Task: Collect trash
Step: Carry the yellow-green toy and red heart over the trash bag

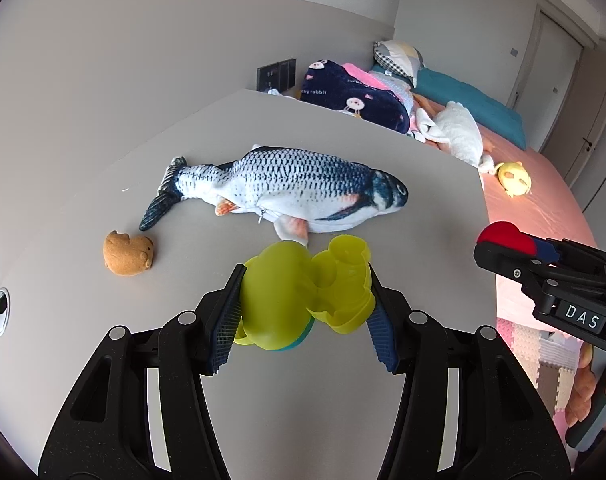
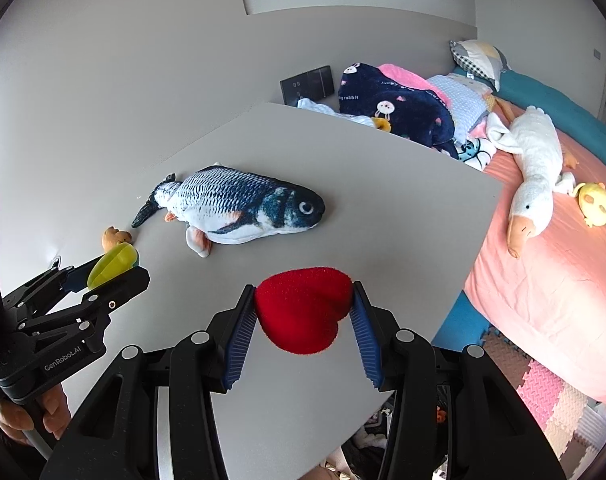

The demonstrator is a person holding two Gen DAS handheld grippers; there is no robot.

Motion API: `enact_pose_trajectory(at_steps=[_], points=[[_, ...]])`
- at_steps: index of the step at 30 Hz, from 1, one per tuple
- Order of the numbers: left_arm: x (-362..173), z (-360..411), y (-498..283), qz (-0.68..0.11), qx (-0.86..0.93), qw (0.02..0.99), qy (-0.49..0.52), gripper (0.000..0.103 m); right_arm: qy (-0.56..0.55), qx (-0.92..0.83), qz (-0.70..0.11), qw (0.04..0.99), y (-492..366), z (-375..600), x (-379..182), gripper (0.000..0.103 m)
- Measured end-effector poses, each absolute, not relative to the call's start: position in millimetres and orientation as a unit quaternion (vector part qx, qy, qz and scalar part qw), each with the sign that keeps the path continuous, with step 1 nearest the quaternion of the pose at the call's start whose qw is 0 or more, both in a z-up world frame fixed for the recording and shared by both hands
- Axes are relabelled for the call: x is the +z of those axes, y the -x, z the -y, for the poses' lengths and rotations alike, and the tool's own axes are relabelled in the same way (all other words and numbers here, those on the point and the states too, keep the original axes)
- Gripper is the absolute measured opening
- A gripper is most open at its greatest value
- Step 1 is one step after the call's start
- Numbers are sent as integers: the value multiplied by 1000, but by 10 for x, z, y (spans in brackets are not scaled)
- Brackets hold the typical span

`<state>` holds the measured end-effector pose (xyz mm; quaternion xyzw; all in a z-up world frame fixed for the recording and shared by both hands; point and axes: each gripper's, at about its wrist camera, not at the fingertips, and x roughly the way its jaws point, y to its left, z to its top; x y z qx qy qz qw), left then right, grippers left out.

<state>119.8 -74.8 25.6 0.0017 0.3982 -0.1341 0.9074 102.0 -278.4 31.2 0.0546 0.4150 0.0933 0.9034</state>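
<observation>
Left wrist view: a yellow-green plastic toy (image 1: 303,292) is clamped in the left gripper (image 1: 305,300) above the table (image 1: 343,148). A red foam heart (image 2: 303,312) is clamped in the right gripper (image 2: 303,316), held level over the table edge.

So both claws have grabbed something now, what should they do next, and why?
Probably carry both items off the table to wherever trash goes; no bin shows in either view. The left gripper is already shut on the yellow-green toy, and the right gripper is shut on the red heart. Both hands are full, so the fish and brown toy must wait.
</observation>
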Motion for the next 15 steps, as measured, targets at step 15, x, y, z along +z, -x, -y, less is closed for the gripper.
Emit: enact_pose_trajectory(at_steps=[15], points=[[337, 1369, -825, -393, -178, 902, -22, 55, -77, 66, -395, 913, -500, 3399, 417, 48]])
